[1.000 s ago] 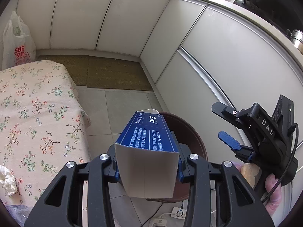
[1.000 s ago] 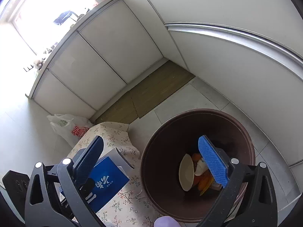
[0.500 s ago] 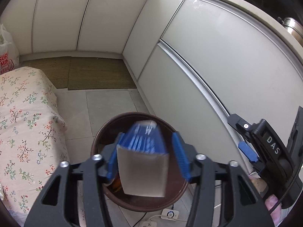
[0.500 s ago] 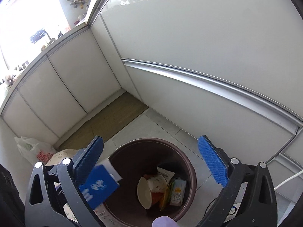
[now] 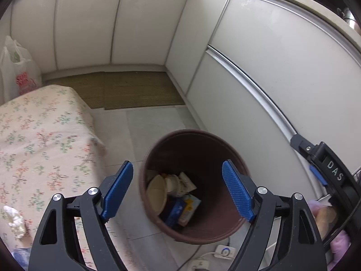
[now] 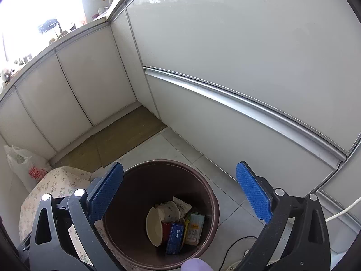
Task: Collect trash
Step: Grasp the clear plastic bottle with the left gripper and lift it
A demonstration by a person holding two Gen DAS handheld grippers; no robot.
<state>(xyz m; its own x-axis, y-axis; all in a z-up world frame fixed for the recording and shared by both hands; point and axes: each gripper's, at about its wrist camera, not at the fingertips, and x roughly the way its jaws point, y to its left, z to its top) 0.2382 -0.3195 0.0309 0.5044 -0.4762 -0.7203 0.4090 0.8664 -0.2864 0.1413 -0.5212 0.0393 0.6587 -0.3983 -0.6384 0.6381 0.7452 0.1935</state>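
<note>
Box [image 6: 174, 237] down in bin [image 6: 209, 203], on end among cups and wrappers. Tissue [image 5: 14, 221] on floral cloth [image 5: 45, 135], left of bin, nearer left gripper [image 5: 178, 188]: jaws just opened wide, nothing between. Right gripper [image 6: 180, 194] above bin, likewise spread and empty.

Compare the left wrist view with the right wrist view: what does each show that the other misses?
Left wrist view only: crumpled white paper on the floral cloth, and the right hand-held gripper seen from outside.

Right wrist view only: the bright window above the counter, and the blue box's label face, clearly visible.

Both: the brown bin with a cream bowl, the blue box and wrappers inside, the mat, the plastic bag, and empty open jaws.
</note>
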